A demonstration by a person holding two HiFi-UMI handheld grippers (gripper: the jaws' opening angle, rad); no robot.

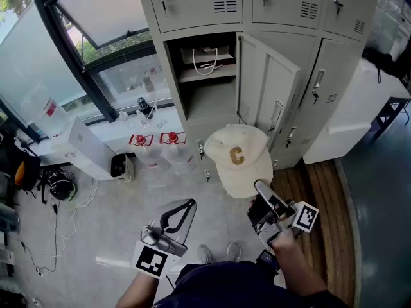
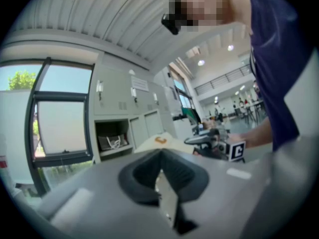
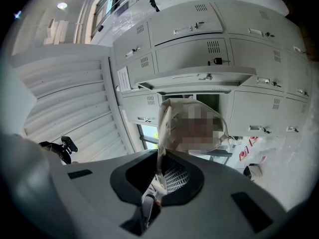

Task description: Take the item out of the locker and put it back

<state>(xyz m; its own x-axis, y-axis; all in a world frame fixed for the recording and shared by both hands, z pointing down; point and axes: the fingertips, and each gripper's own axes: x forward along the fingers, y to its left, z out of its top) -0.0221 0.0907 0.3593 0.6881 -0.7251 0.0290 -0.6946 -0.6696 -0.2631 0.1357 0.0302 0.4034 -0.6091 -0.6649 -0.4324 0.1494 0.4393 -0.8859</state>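
While in right tool (image 1: 260,187), cap (image 1: 236,158) crown-forward, brim-back

Daylight comes through the big window (image 1: 96,11) at the left and lights the pale floor (image 1: 115,217) evenly, with soft, faint shadows. The open locker (image 1: 209,101) is dim inside. Both gripper views bulge strongly, darken to black at their corners, and blur close up. Ceiling lamps (image 2: 201,62) glare as small spots.

Bag (image 1: 192,56), perhaps, indistinct inside locker (image 1: 171,76)
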